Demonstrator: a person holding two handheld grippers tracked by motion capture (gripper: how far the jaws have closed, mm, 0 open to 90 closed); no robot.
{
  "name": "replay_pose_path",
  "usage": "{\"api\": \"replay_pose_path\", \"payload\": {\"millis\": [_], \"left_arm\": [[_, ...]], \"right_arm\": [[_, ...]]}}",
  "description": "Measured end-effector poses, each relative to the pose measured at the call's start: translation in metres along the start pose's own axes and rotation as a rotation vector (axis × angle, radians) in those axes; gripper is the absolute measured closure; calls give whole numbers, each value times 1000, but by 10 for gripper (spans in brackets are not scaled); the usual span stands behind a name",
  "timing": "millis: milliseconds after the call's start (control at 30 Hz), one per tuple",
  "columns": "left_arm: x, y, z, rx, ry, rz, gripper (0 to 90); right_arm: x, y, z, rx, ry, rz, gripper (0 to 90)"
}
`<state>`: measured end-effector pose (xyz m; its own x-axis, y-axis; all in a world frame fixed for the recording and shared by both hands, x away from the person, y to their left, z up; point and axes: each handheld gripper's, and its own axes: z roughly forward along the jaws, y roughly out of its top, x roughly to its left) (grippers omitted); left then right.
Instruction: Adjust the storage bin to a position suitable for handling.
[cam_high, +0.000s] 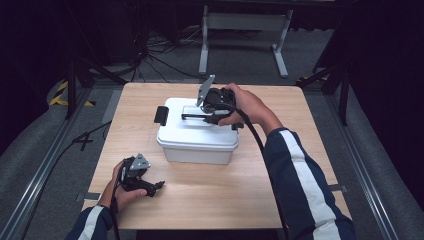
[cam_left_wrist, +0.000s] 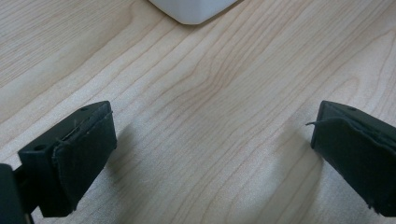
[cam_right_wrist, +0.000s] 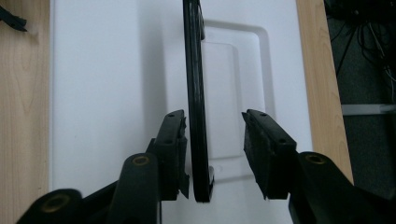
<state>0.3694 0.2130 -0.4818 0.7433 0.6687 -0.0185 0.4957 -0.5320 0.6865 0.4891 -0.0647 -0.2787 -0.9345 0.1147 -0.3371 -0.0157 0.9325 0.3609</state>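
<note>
- Left gripper (cam_high: 156, 187) rests low on the bare wooden table (cam_high: 210, 200) at its near left corner, jaws spread wide with nothing between them, well apart from the work.
- Centre of the table: a white plastic box (cam_high: 197, 145) with its lid (cam_high: 190, 131) on and a black latch (cam_high: 161, 115) at the left end. It looks light and rigid, its smooth walls likely slippery to a pinch from the side.
- On the lid, a thin black handle (cam_right_wrist: 196, 93) stands upright over a moulded recess. This stiff, narrow bar looks the natural place to take hold.
- Right gripper (cam_right_wrist: 212, 154) hovers over the lid with the handle between its jaws. One pad sits just beside the bar, perhaps touching; the other is clear of it, so the grip is not yet made.
</note>
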Motion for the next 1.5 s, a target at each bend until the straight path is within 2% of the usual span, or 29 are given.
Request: {"api": "replay_pose_path", "payload": {"millis": [100, 267, 367, 567, 967, 1167, 1300, 1500], "left_arm": [[0, 0, 0, 1, 0, 1, 6], [0, 0, 0, 1, 0, 1, 6], [0, 0, 0, 1, 0, 1, 6], [0, 0, 0, 1, 0, 4, 5], [2, 1, 1, 2, -14, 16, 2], [2, 1, 1, 2, -14, 16, 2], [2, 1, 1, 1, -14, 15, 2], [2, 1, 1, 1, -14, 15, 2]], "right_arm": [[1, 5, 5, -4, 16, -16, 682], [3, 14, 15, 7, 13, -42, 808], [4, 17, 17, 28, 22, -66, 826], [3, 19, 16, 29, 5, -73, 836], [-1, 17, 11, 16, 3, -96, 835], [-2, 15, 2, -11, -10, -90, 834], [-3, 15, -6, -25, -6, -104, 834], [-5, 13, -18, -36, -34, -95, 838]]}}
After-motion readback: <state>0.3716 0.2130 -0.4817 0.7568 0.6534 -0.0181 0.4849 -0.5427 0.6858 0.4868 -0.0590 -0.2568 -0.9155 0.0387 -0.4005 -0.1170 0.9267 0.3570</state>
